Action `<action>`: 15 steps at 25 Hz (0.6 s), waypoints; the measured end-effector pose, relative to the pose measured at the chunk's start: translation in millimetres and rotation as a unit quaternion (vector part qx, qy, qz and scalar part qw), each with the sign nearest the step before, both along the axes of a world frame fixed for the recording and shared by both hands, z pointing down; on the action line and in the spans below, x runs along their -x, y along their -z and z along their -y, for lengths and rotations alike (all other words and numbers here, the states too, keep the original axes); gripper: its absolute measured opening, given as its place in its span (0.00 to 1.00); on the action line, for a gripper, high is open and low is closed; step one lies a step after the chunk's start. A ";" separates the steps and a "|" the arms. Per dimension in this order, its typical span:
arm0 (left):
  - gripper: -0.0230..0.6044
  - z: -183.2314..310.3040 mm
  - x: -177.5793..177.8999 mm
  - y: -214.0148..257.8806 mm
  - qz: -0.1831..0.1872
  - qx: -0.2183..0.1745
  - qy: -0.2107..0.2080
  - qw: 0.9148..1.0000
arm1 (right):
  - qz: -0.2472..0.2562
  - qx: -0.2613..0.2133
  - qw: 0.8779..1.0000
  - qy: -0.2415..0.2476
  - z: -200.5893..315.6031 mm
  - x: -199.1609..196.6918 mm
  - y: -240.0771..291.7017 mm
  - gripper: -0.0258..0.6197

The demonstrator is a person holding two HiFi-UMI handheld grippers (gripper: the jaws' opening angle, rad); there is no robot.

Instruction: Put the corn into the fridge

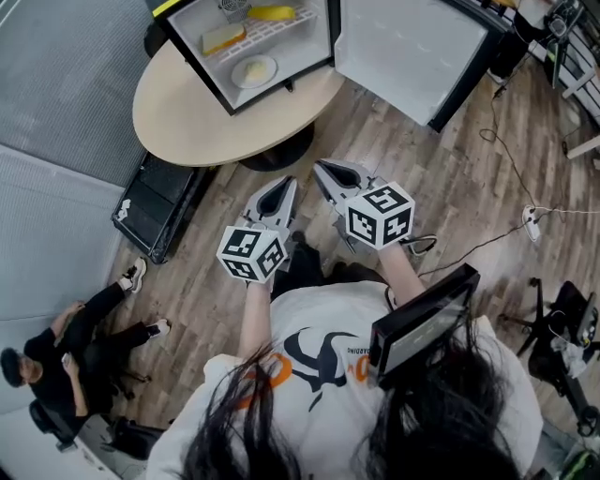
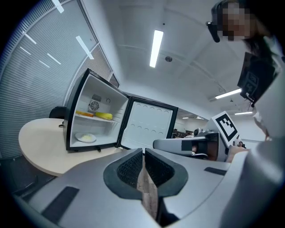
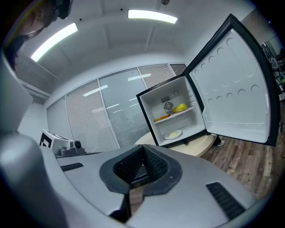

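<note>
You are holding the left gripper [image 1: 281,187] and right gripper [image 1: 328,173] before the open fridge [image 1: 197,56], fingers pressed together on nothing; the corn [image 1: 272,13] is lying on its shelf [image 1: 267,30].

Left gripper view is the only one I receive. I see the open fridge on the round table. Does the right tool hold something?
Observer: No. The right tool has its jaws together, with nothing between them.
Operator: Is the floor free on the way to the table?
Observer: Not wholly. A black case lies on the floor by the near-left edge of the table.
Operator: Is somebody else in the room?
Observer: Yes. A person sits at the lower left of the head view, apart from the table.
</note>
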State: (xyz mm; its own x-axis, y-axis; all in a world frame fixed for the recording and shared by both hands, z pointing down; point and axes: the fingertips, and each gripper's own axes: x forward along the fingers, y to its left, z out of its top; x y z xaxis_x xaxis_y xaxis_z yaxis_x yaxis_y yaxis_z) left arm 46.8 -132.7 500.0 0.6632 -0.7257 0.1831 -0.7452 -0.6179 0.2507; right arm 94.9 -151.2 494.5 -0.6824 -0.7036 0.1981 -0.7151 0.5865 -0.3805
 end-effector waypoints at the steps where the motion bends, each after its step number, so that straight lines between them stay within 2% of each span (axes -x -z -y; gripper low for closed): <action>1: 0.06 -1.6 0.5 0.2 0.000 0.000 0.001 1.000 | -0.002 -0.001 1.000 0.000 -1.6 0.1 0.1 0.06; 15: 0.06 -3.3 2.8 4.0 -0.008 -0.006 0.000 1.000 | -0.023 -0.004 1.000 -0.003 -4.0 1.7 -0.6 0.06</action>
State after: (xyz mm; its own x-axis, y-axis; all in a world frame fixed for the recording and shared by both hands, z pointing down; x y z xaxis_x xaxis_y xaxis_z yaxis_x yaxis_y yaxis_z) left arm 44.0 -129.4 496.0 0.6663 -0.7273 0.1644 -0.7410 -0.6210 0.2555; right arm 93.2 -147.2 495.1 -0.6691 -0.7086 0.2238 -0.7346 0.5852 -0.3435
